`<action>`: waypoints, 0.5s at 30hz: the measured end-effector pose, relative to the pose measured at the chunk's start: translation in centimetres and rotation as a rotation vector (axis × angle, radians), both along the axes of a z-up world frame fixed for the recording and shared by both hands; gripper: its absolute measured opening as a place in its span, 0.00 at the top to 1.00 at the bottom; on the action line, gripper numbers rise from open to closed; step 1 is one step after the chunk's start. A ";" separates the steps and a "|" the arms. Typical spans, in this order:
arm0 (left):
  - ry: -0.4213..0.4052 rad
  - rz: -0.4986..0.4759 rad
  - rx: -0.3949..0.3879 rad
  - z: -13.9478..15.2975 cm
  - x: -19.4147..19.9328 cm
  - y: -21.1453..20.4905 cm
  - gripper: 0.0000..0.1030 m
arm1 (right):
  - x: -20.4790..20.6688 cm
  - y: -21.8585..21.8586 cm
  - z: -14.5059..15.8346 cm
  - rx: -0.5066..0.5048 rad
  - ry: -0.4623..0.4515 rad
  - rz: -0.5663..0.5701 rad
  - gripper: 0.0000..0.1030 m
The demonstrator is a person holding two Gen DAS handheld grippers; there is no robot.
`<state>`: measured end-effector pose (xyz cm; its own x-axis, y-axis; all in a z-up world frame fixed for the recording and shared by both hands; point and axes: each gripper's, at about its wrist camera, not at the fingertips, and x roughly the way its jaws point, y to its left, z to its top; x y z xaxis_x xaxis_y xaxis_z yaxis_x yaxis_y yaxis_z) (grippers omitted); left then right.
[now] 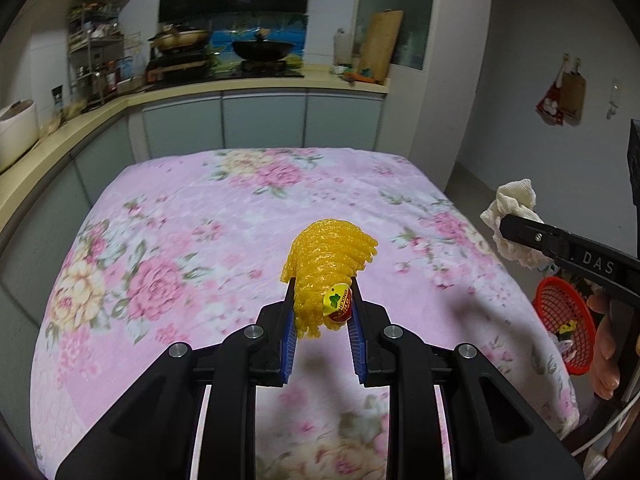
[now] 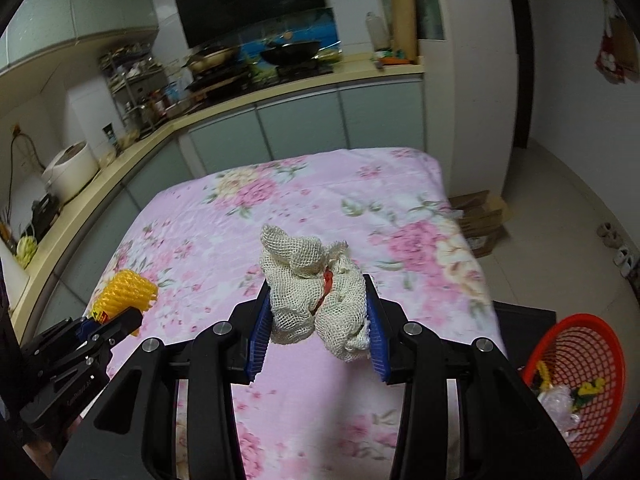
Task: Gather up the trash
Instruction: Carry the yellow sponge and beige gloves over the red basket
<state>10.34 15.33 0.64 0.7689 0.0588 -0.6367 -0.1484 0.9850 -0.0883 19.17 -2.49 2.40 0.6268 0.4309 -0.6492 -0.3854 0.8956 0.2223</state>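
Kitchen cabinets (image 1: 264, 120) back a surface (image 1: 200, 216) draped in pink floral cloth. Left tool (image 1: 323, 304) clamps yellow foam netting (image 1: 328, 252) above it; right tool (image 2: 318, 308) clamps crumpled cream netting (image 2: 308, 280). Red basket (image 2: 592, 344) sits just right, holding scraps.

The left gripper (image 1: 322, 294), angled downward, clamps its blue-padded jaws on a yellow foam net sleeve (image 1: 328, 256), while the right gripper (image 2: 318, 312), at its three o'clock, pinches a crumpled cream mesh net (image 2: 316, 292) similarly tilted.
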 end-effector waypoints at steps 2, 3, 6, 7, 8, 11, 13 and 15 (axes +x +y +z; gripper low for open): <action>-0.004 -0.014 0.003 0.3 0.5 -0.7 0.79 | 0.0 -0.9 0.3 0.002 -0.007 -0.017 0.61; -0.005 -0.021 0.000 0.4 0.7 -0.9 0.79 | -0.1 -1.6 0.6 0.004 -0.013 -0.028 0.61; -0.011 -0.046 0.001 0.8 1.2 -1.9 0.79 | -0.3 -2.9 1.0 0.012 -0.025 -0.055 0.61; -0.014 -0.059 0.004 0.9 1.5 -2.4 0.79 | -0.3 -3.3 1.1 0.014 -0.028 -0.063 0.61; -0.015 -0.069 0.005 1.0 1.6 -2.8 0.79 | -0.4 -3.7 1.2 0.016 -0.030 -0.071 0.61; -0.017 -0.099 0.007 1.1 2.1 -4.0 0.79 | -0.5 -5.0 1.3 0.024 -0.030 -0.101 0.61; -0.015 -0.124 0.005 1.1 2.5 -4.9 0.79 | -0.5 -5.9 1.1 0.026 -0.026 -0.123 0.61; -0.013 -0.148 0.006 1.1 2.9 -5.8 0.79 | -0.5 -6.9 1.0 0.028 -0.023 -0.146 0.61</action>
<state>13.25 9.48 1.76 0.7775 -0.0521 -0.6268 -0.0001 0.9966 -0.0829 18.68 -9.34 3.41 0.6985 0.3517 -0.6232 -0.2570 0.9361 0.2403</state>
